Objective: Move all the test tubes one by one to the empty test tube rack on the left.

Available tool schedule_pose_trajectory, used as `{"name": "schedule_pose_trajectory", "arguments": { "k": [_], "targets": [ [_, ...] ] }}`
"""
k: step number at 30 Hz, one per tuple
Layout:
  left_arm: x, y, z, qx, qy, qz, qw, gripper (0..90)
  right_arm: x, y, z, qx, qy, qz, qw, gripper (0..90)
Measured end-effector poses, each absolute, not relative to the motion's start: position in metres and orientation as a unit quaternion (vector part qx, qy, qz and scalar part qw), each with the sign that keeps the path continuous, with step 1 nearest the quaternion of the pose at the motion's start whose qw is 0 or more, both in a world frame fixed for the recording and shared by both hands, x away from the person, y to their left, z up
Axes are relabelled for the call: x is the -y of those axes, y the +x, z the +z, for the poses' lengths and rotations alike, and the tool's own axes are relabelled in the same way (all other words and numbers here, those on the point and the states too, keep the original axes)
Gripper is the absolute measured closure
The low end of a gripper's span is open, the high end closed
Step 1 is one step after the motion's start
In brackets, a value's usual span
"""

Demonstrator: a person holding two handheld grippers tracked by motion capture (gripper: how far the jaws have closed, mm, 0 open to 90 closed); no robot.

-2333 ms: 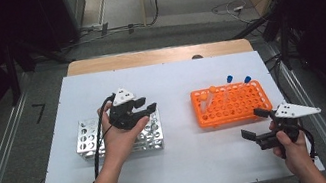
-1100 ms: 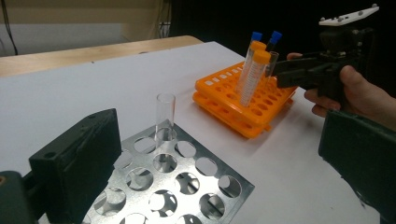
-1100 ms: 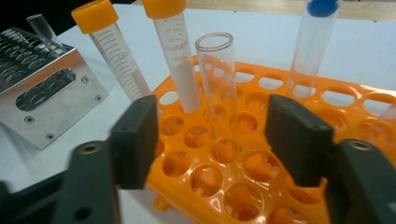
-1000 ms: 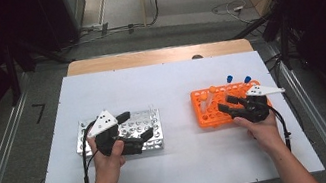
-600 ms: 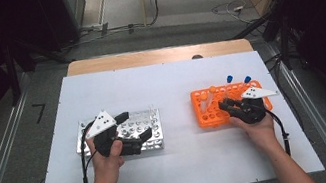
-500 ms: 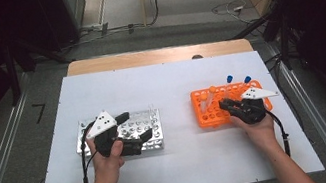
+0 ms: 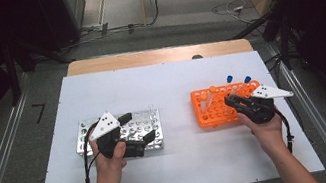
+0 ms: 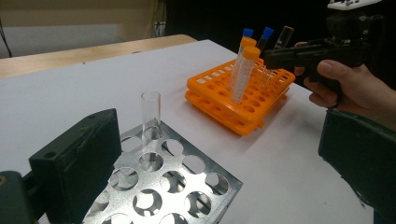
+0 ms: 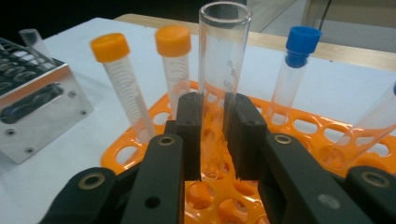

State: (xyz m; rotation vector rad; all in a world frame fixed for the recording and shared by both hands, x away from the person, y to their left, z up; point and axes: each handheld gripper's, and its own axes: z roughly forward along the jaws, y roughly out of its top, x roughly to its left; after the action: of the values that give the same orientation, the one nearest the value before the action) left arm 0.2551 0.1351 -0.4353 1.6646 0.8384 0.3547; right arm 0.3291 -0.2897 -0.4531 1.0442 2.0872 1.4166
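Glass tube [image 9: 223, 70], open-topped and uncapped, sits upright between the pads of my right claw [image 9: 215, 140], which is clamped on its lower half just above the orange rack [image 9: 299, 135]. My worry is the grip: smooth glass held low on its length could pivot or slide out if I tilt the wrist, and squeezing harder risks cracking it. Lifting at an angle could also knock the orange-capped tubes [image 9: 175, 70] or the blue-capped tube [image 9: 294, 70] standing close by. My left claw [image 7: 130, 133] hangs wide and empty over the metal rack [image 7: 151, 124] on the worktop [image 7: 185, 169]; a clear tube [image 8: 150, 121] already stands there, so a careless approach may bump it. Faint graduation marks run down the held glass, too blurred to read; I see no brand.
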Motion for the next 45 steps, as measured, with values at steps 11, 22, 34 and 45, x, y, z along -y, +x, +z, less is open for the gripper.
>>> {"name": "schedule_pose_trajectory", "arguments": {
  "k": [11,22,34,45],
  "targets": [
    [-0.13,0.252,-0.433,-0.351,0.717,0.151,0.583,0.0,0.275,0.308,-0.444,-0.77,0.328,0.521,0.167,74.0],
    [-0.122,0.249,-0.431,-0.34,0.722,0.143,0.586,0.0,0.246,0.295,-0.442,-0.788,0.288,0.528,0.131,74.0],
    [-0.111,0.248,-0.429,-0.332,0.722,0.124,0.594,1.4,0.216,0.283,-0.444,-0.804,0.256,0.527,0.102,73.9],
    [-0.094,0.243,-0.427,-0.325,0.73,0.118,0.59,15.6,0.191,0.274,-0.448,-0.819,0.231,0.518,0.082,73.9]
  ]
}}
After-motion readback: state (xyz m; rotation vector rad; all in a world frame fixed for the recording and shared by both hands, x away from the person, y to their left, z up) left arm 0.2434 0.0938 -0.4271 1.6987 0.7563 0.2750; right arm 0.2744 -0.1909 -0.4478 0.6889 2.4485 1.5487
